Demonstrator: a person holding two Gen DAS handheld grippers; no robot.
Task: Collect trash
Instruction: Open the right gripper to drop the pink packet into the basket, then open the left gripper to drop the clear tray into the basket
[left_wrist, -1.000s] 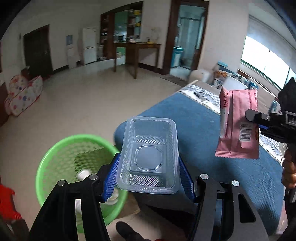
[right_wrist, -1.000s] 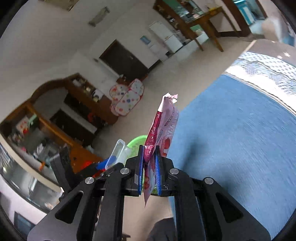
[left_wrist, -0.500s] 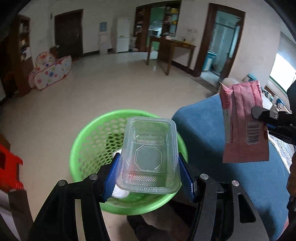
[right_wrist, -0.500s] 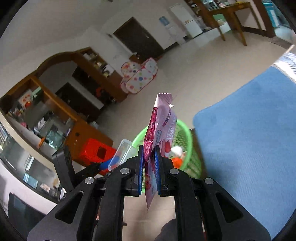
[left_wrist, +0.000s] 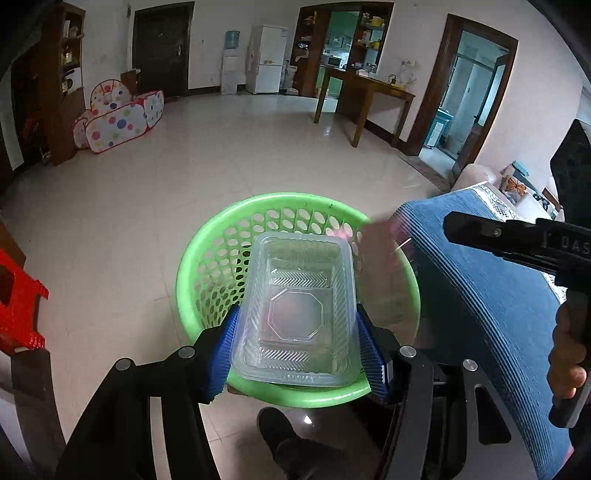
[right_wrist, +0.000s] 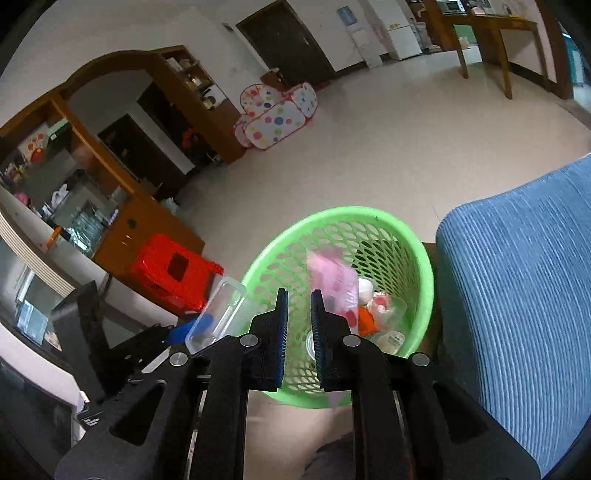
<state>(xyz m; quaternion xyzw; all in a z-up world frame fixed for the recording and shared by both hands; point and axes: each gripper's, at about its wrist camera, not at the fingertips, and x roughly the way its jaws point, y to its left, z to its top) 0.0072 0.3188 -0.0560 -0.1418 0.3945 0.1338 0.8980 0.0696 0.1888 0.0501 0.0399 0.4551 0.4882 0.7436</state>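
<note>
My left gripper (left_wrist: 299, 328) is shut on a clear plastic tray (left_wrist: 299, 310) and holds it over the green mesh basket (left_wrist: 207, 254). The tray also shows in the right wrist view (right_wrist: 218, 314). My right gripper (right_wrist: 297, 306) is open and empty above the basket (right_wrist: 406, 240). A pink snack wrapper (right_wrist: 332, 280), blurred, is falling into the basket; it appears as a pink blur in the left wrist view (left_wrist: 384, 243). The right gripper also shows in the left wrist view (left_wrist: 480, 232), at the right. Several pieces of trash (right_wrist: 376, 306) lie in the basket.
A blue cushion (left_wrist: 498, 295) lies right of the basket. A red plastic stool (right_wrist: 170, 269) stands on the floor to the left. A polka-dot play tent (left_wrist: 118, 114), a wooden table (left_wrist: 365, 92) and wooden shelves (right_wrist: 129, 147) stand farther off.
Both grippers have moved over the basket. My right gripper has opened and let go of the pink wrapper, which is dropping into the basket. The left gripper still holds the tray.
</note>
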